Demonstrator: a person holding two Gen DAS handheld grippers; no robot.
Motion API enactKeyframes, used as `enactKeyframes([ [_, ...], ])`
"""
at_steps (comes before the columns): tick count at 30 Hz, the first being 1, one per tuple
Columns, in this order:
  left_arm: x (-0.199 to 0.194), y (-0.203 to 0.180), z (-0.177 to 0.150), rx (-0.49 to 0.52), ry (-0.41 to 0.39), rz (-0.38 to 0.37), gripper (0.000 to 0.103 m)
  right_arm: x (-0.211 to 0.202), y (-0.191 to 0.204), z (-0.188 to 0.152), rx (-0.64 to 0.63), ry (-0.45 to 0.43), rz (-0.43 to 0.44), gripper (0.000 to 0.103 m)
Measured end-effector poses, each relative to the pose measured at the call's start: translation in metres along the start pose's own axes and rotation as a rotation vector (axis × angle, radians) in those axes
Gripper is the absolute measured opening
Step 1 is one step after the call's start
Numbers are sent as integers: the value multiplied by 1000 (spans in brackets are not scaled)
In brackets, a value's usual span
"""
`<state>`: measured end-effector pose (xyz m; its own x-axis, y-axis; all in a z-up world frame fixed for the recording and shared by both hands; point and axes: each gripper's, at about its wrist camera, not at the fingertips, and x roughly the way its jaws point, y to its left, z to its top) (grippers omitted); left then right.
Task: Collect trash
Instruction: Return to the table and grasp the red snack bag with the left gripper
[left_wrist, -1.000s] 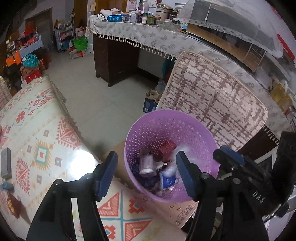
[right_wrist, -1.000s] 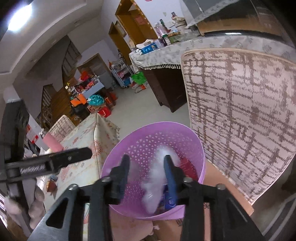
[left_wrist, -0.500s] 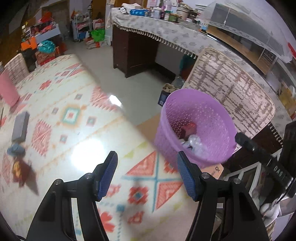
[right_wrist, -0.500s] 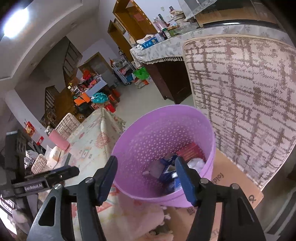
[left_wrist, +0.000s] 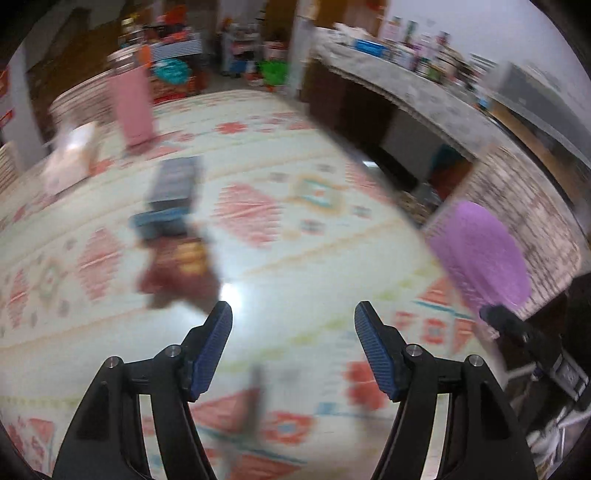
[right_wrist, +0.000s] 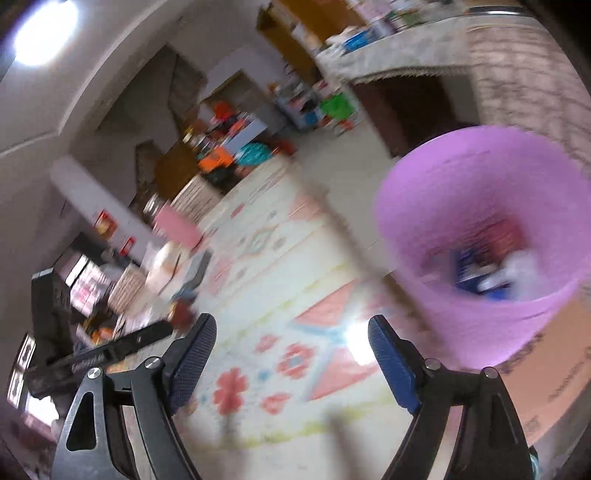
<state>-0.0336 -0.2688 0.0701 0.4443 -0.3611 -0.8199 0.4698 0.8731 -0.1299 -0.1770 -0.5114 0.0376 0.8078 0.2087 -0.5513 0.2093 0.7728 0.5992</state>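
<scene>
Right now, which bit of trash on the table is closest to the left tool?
The dark red wrapper. It lies just ahead of the left tool, nearer than the blue piece and dark box behind.

Purple basket — cream tablecloth with red-and-teal geometric motifs — dark red wrapper, pink cup.

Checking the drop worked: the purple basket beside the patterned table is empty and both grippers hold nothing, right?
Not quite. The purple basket is not empty: the right wrist view shows blurred blue, red and white trash inside. The left gripper and right gripper do hold nothing, their fingers opening.
</scene>
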Motion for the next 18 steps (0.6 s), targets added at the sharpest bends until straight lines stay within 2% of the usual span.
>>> enactKeyframes([
  [4,5,44,3,-66,13,49,70,37,32,-12,-55,60,43,88],
  [8,16,70,10,-86,21,74,71,63,53,-20,-118,100,45,88],
  [15,47,76,32,-8,-2,104,74,69,66,-25,-199,100,13,88],
  [18,58,73,42,24,-14,123,80,71,64,-24,-195,113,11,88],
])
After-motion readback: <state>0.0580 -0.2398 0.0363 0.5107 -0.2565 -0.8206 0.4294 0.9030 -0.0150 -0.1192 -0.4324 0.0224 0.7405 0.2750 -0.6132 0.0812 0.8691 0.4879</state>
